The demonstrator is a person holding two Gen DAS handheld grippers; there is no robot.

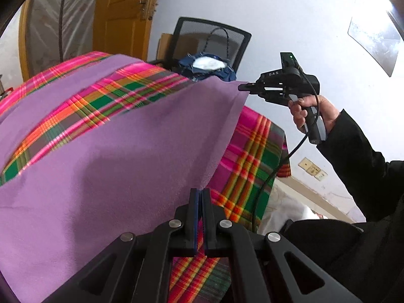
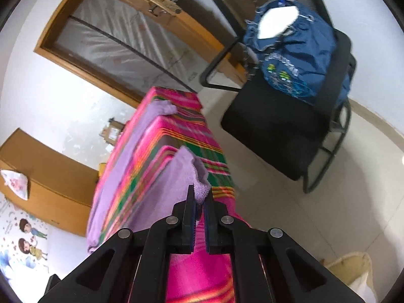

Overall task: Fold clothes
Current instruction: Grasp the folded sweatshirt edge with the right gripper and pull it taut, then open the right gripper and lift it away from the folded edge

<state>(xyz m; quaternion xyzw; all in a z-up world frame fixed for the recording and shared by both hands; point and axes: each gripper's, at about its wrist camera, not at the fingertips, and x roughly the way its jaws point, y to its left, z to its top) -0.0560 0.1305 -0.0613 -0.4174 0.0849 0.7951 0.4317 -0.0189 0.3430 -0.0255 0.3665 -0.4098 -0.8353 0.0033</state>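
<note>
A purple cloth (image 1: pixel 121 151) is held up over a table draped in a pink, green and orange plaid cover (image 1: pixel 250 156). My left gripper (image 1: pixel 200 192) is shut on the cloth's near corner. My right gripper (image 1: pixel 242 87) shows in the left wrist view, pinching the far corner while a hand grips its handle. In the right wrist view, that right gripper (image 2: pixel 199 197) is shut on a bunched purple cloth (image 2: pixel 176 174) corner, and the lifted edge runs back along the plaid cover (image 2: pixel 176 131). A strip of plaid shows between the raised part and the rest of the cloth.
A black mesh chair (image 2: pixel 272 126) with a blue bag (image 2: pixel 298 50) stands just past the table's far end. An orange wooden door (image 2: pixel 126 40) and a wooden cabinet (image 2: pixel 38 171) line the wall. A black sleeve (image 1: pixel 358 166) and cable (image 1: pixel 267 181) hang at the right.
</note>
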